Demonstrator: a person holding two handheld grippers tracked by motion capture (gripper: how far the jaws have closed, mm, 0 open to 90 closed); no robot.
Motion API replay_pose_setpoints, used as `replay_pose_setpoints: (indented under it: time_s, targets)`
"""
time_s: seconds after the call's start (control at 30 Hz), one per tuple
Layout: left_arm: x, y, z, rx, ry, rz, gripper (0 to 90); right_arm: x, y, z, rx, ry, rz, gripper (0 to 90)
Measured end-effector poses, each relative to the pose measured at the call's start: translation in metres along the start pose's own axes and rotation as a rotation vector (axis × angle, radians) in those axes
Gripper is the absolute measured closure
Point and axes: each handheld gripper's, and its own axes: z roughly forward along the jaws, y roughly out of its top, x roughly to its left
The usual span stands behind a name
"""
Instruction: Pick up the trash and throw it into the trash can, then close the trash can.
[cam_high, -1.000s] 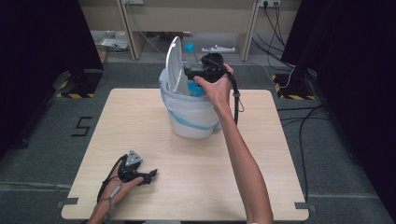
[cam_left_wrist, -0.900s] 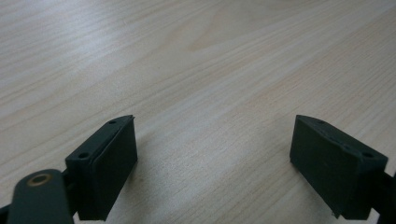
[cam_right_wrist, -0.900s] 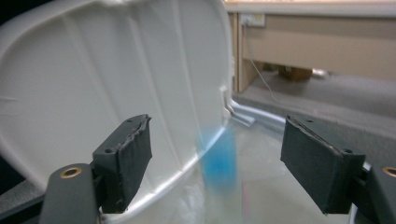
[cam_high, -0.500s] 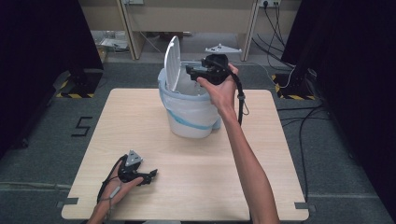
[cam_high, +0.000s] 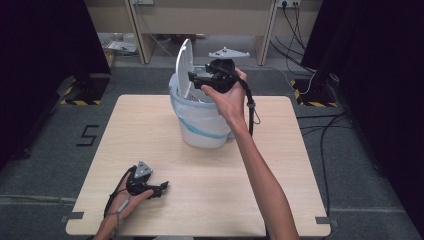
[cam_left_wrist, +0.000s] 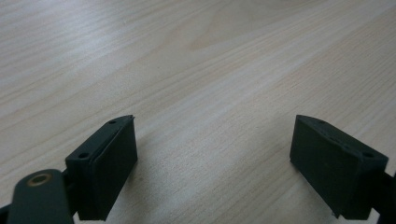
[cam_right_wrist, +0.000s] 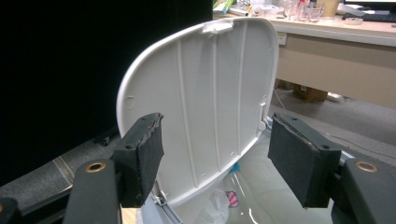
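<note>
A white bin (cam_high: 202, 127) with a blue-edged liner stands at the back middle of the wooden table (cam_high: 280, 150), its white lid (cam_high: 183, 67) swung upright. My right gripper (cam_high: 192, 77) hovers over the bin's mouth, jaws pointing at the lid's ribbed inside (cam_right_wrist: 205, 93). Its jaws have just been closing a little but stand open (cam_right_wrist: 215, 140) with nothing between them. Clear plastic and a small printed scrap (cam_right_wrist: 231, 198) lie in the bin below. My left gripper (cam_high: 162, 187) rests on the table's front left, open (cam_left_wrist: 215, 140) over bare wood.
Behind the table stand pale desks with cables on the floor (cam_high: 300, 30). A flat white part (cam_high: 228, 52) lies on the floor beyond the bin. A "5" mark (cam_high: 87, 135) is on the grey floor at left. Dark curtains flank both sides.
My right gripper has risen a little over the bin and drawn back from the lid. The left gripper has stayed put.
</note>
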Motion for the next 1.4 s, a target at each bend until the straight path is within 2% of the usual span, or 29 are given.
replay_pose_setpoints:
  time_s: [0.13, 0.27, 0.37, 0.4, 0.47, 0.53, 0.73, 1.4]
  targets:
    - [0.0, 0.0, 0.0, -0.001, 0.0, 0.0, 13.7, 0.002, 0.002, -0.001, -0.001, 0.0, -0.004, 36.2]
    - [0.0, 0.0, 0.0, -0.001, 0.0, -0.001, 13.7, 0.004, 0.006, -0.003, -0.008, 0.004, -0.009, 40.9]
    - [0.0, 0.0, 0.0, -0.001, 0.0, -0.001, 13.7, 0.006, 0.01, -0.004, -0.01, 0.005, -0.021, 45.4]
    - [0.0, 0.0, 0.0, -0.001, 0.0, -0.001, 13.7, 0.007, 0.013, -0.005, -0.02, 0.001, -0.025, 49.6]
    - [0.0, 0.0, 0.0, -0.002, 0.001, -0.001, 13.7, 0.007, 0.014, -0.006, -0.024, 0.003, -0.024, 50.9]
    - [0.0, 0.0, 0.0, 0.0, 0.001, 0.001, 13.7, 0.009, 0.02, -0.006, -0.035, 0.009, -0.032, 57.5]
    - [0.0, 0.0, 0.0, 0.0, -0.001, 0.001, 13.7, 0.013, 0.024, -0.006, -0.04, 0.017, -0.051, 64.9]
    - [0.0, 0.0, 0.0, -0.005, 0.001, -0.001, 13.7, 0.027, 0.037, 0.001, -0.043, 0.047, -0.054, 66.0]
